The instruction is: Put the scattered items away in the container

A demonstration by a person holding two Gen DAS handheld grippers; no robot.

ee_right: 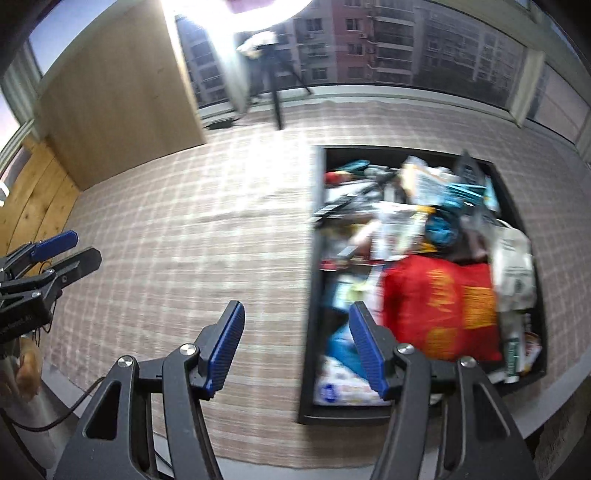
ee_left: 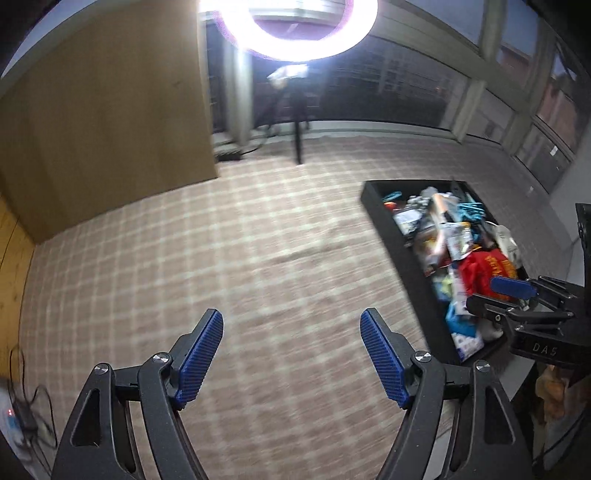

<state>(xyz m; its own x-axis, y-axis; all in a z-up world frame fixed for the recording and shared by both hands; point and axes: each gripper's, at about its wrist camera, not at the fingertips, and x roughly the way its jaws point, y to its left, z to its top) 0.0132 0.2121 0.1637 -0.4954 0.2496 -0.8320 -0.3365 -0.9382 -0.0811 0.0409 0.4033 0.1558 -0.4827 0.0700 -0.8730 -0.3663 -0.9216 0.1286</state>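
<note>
Left tool (ee_left: pixel 291 354) hangs over the checked beige-and-white tablecloth (ee_left: pixel 229 251) with its blue ribbed pads spread wide and nothing between them. Right tool (ee_right: pixel 295 354) is also gaping wide and holding nothing, sitting right at the near left edge of the shallow black rectangular tray (ee_right: pixel 309 332). That tray is packed full (honestly a blurry heap): a crinkly red packet with yellow print (ee_right: pixel 439 310) near the front, a white printed bag (ee_right: pixel 513 258) along its right side, teal plastic bits (ee_right: pixel 454 199) further back. A bright ring light (ee_left: pixel 295 29) on a black tripod glares at the far end of the tabletop.
</note>
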